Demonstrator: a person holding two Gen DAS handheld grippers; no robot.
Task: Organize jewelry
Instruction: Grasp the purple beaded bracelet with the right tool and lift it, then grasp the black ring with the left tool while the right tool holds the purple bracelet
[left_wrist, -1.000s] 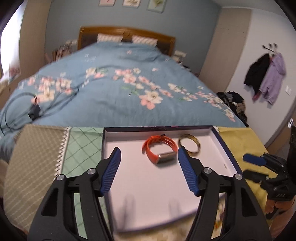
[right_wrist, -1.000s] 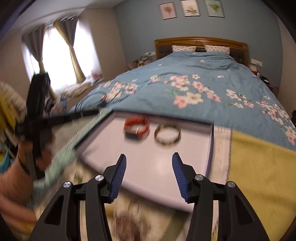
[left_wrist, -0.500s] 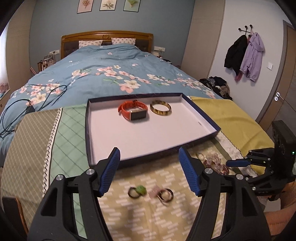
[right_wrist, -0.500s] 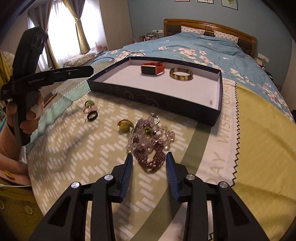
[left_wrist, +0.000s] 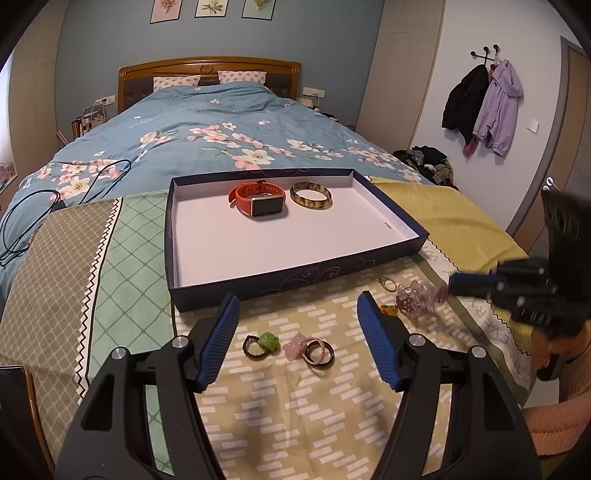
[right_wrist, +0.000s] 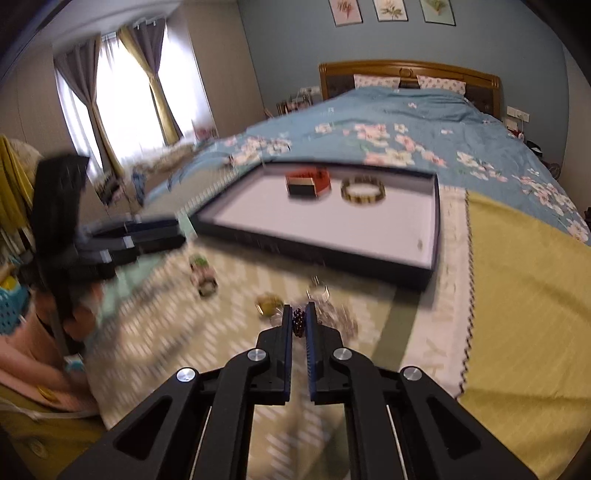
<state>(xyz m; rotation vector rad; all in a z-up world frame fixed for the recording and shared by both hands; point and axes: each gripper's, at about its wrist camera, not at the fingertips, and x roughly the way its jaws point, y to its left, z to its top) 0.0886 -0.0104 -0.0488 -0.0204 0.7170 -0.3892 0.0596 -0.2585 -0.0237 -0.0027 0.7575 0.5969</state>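
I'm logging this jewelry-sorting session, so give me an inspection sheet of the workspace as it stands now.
Surface: patterned cloth spread over the foot of the bed.
Job's things: box tray holds an orange watch and a bangle; rings and a bead heap lie on the cloth outside it.
Clutter: nothing seen on the cloth.
Grippers: left gripper open above the rings; right gripper shut on a dark bead bracelet.
Cables: black cable on the duvet.
Surroundings: headboard, jackets on a wall hook, curtained window.
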